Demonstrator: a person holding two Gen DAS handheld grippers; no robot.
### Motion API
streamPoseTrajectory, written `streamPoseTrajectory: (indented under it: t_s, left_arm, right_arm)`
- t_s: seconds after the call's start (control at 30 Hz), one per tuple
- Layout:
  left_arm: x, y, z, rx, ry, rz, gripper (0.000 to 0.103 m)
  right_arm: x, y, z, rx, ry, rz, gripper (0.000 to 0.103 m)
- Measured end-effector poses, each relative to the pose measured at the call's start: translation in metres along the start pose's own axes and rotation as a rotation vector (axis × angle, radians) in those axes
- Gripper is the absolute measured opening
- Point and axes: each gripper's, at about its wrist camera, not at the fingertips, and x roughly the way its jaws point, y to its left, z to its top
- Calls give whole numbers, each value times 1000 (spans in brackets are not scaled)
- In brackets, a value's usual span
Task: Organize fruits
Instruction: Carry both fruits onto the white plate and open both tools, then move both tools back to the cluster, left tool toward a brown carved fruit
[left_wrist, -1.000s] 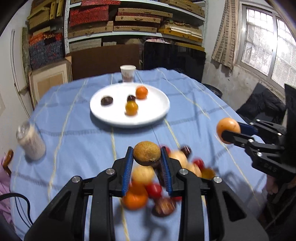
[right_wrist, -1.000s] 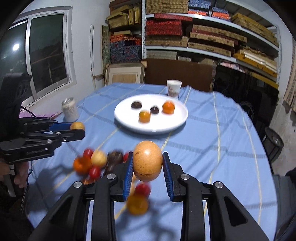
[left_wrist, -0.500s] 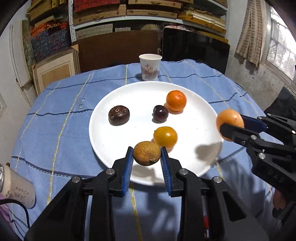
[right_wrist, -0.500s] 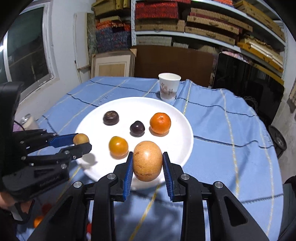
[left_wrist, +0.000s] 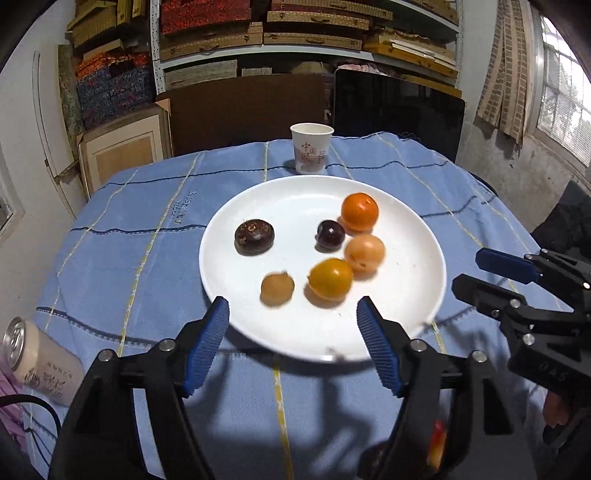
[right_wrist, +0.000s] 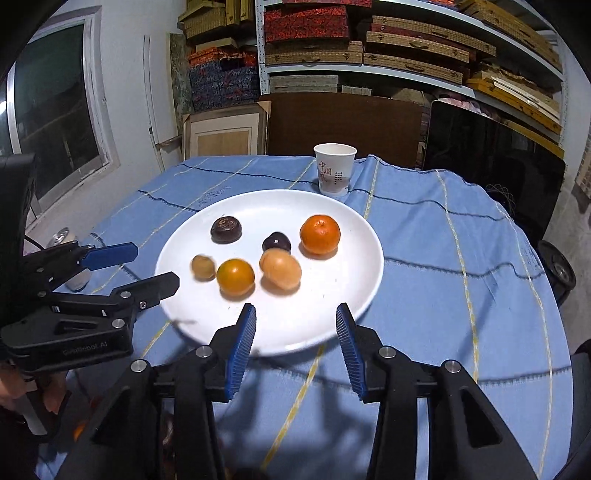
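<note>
A white plate (left_wrist: 413, 314) (right_wrist: 351, 295) on the blue cloth holds several fruits: a small brown fruit (left_wrist: 277, 289) (right_wrist: 203, 267), a pale orange fruit (left_wrist: 364, 253) (right_wrist: 280, 268), a yellow-orange one (left_wrist: 330, 281) (right_wrist: 235, 277), a tangerine (left_wrist: 359, 212) (right_wrist: 320, 235), a dark plum (left_wrist: 331, 234) (right_wrist: 276, 242) and a dark brown fruit (left_wrist: 254, 236) (right_wrist: 226, 229). The brown and pale fruits are motion-blurred. My left gripper (left_wrist: 293, 319) (right_wrist: 129, 267) is open and empty at the plate's near rim. My right gripper (right_wrist: 295, 321) (left_wrist: 469, 273) is open and empty, just right of it.
A paper cup (left_wrist: 311, 152) (right_wrist: 334, 168) stands behind the plate. A can (left_wrist: 40, 363) (right_wrist: 68, 258) lies at the table's left edge. A few loose fruits (left_wrist: 437, 443) show below the grippers. Shelves, boxes and a dark panel stand behind the table.
Both grippers opened and let go of their fruits. The brown fruit and the pale orange fruit now lie on the plate. Both grippers came closer to the plate.
</note>
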Motion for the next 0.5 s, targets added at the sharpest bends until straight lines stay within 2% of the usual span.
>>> streamPoseTrajectory:
  t_s: [0.2, 0.33, 0.5]
  left_arm:
    - [-46, -18, -44, 45, 5, -24, 77]
    - [-80, -31, -87, 84, -1, -38, 84]
    - [-108, -32, -133, 68, 8, -58, 86]
  right_arm:
    - [-48, 3, -47, 48, 0, 34, 55]
    - [-78, 7, -87, 82, -9, 49, 59]
    - [-106, 16, -129, 104, -17, 40, 64]
